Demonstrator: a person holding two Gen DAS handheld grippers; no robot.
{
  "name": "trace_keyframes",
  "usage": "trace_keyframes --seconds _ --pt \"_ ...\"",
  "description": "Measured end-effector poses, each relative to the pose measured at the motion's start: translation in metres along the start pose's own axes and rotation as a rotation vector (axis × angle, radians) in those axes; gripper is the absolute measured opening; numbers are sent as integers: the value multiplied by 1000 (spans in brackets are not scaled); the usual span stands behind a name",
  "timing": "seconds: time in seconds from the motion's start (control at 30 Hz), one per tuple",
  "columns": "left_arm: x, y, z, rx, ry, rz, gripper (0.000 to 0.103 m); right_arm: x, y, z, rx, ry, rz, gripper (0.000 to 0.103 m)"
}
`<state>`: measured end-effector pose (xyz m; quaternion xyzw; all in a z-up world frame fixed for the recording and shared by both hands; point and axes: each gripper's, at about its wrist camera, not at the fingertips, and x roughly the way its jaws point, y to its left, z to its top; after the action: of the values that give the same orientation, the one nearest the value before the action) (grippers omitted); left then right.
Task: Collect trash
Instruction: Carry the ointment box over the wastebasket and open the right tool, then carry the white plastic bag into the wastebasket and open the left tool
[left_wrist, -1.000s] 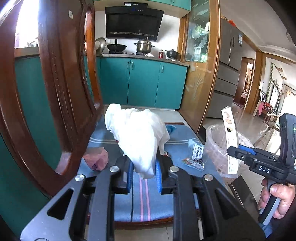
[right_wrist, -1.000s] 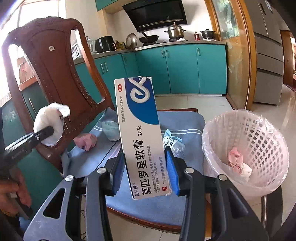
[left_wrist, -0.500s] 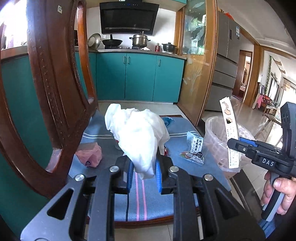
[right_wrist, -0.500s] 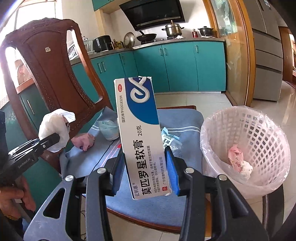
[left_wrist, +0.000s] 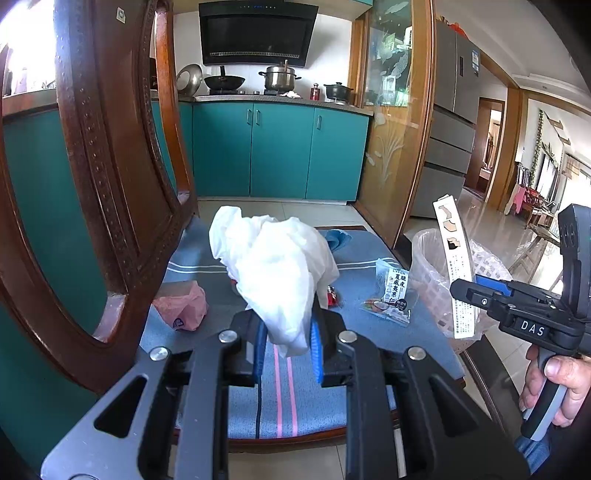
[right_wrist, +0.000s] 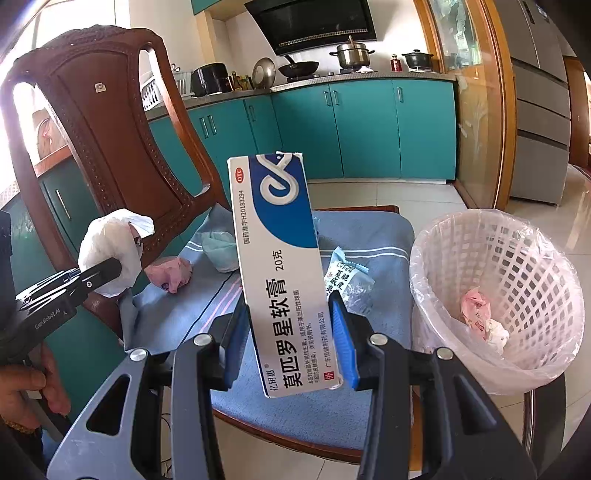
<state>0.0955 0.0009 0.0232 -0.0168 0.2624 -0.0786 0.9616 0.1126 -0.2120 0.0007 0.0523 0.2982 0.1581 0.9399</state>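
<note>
Part done: bin (right_wrist: 496, 295) holds some trash, left gripper (left_wrist: 286, 343) jaws clamp tissue (left_wrist: 275, 266), right gripper (right_wrist: 291, 343) jaws clamp box (right_wrist: 280, 266); pink wad (left_wrist: 181, 308), wrapper (left_wrist: 391, 297) left beyond jaws.

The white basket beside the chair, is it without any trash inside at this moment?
No, the white basket already holds a pink crumpled wrapper and a white paper wad at its bottom.

"OTC", "20克", "莫匹罗星软膏" on ointment box (right_wrist: 284, 273); "DAS" on right claw (left_wrist: 532, 326); "LYFEN" on snack packet (right_wrist: 347, 280).
</note>
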Motion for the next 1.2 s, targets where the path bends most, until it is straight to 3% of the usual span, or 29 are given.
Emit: trace_keyframes --seconds 0.57,0.7,0.8,0.87,0.9,0.97,1.03,1.1,1.2 --pt "4 -2 -1 6 7 3 20 -7 -7 5 7 -32 -7 42" --pt "4 -6 -1 13 8 -3 20 -23 -37 23 47 -119 -86 42" --pt "3 -10 -1 20 4 -11 20 -34 -81 36 144 -185 -161 43" --pt "4 -15 -2 28 4 -19 20 -34 -111 38 191 -197 -231 53" --pt "5 -17 -2 32 4 -23 20 -32 -117 38 200 -187 -246 66" --pt "7 -24 -3 44 9 -29 20 -40 -133 31 257 -198 -291 71" --pt "9 -30 -5 57 14 -38 20 -65 -141 26 324 -281 -281 84" --pt "11 -40 -7 72 17 -51 20 -93 -143 19 369 -389 -283 92" --pt "15 -63 -9 111 22 -86 20 -119 -146 11 406 -493 -312 94"
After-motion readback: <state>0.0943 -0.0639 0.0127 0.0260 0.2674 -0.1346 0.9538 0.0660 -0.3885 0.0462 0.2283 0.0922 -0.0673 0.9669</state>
